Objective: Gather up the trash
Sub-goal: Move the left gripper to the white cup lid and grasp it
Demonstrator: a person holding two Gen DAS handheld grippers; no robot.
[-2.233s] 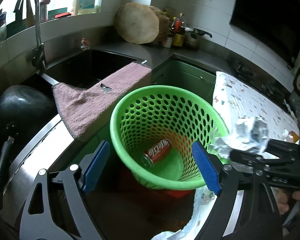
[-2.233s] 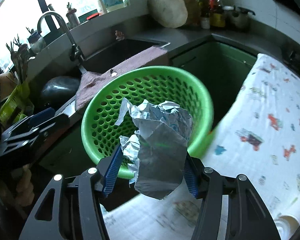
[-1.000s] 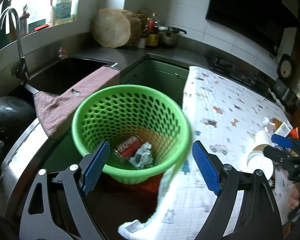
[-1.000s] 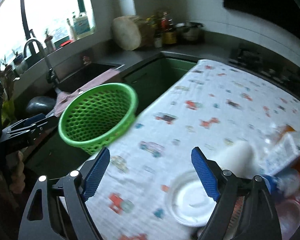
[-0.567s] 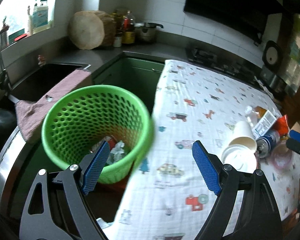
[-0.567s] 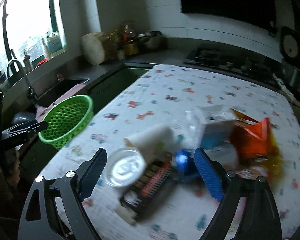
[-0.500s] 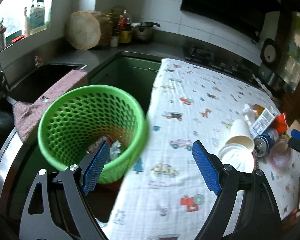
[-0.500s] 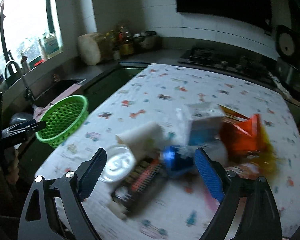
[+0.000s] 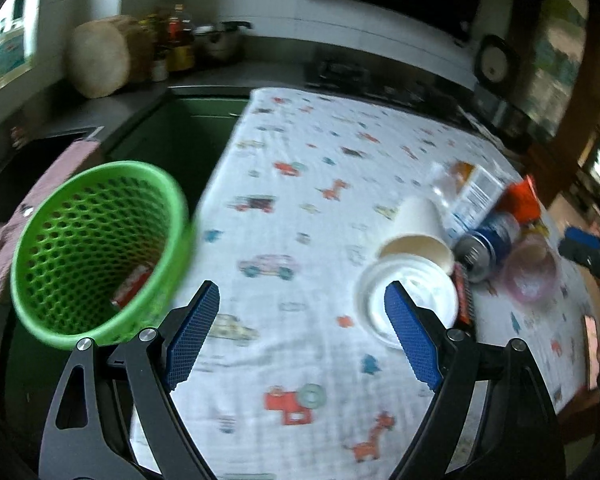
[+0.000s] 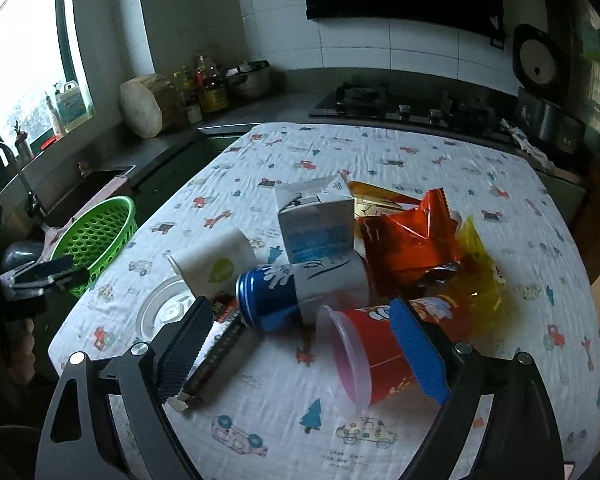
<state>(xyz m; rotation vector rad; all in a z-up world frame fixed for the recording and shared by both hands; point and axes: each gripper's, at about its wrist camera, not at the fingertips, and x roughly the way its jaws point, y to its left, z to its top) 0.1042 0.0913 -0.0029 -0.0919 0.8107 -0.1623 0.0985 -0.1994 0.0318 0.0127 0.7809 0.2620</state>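
Observation:
A green perforated basket [image 9: 92, 248] stands off the table's left edge, with a red can [image 9: 134, 282] lying in it. My left gripper [image 9: 301, 286] hangs open and empty over the printed tablecloth [image 9: 300, 184], beside the basket. My right gripper [image 10: 300, 302] is open above a trash pile, gripping nothing. The pile holds a blue can [image 10: 276, 296], a red cup with a clear lid [image 10: 380, 344], a white carton [image 10: 316, 224], a red wrapper [image 10: 412, 240], a yellow wrapper [image 10: 478, 280], a white paper cup [image 10: 216, 260], a white lid [image 10: 162, 312] and a dark bar wrapper [image 10: 216, 356].
A sink with a pink towel [image 9: 56, 172] lies behind the basket. Bottles and a round wooden block [image 10: 142, 106] stand on the counter, and a stove [image 10: 364, 100] sits beyond the table. The table's far half [image 10: 380, 148] carries only the cloth.
The crumpled foil left my right gripper and lies in the basket. Both grippers swung right, away from the basket. The right one now hangs over the trash pile.

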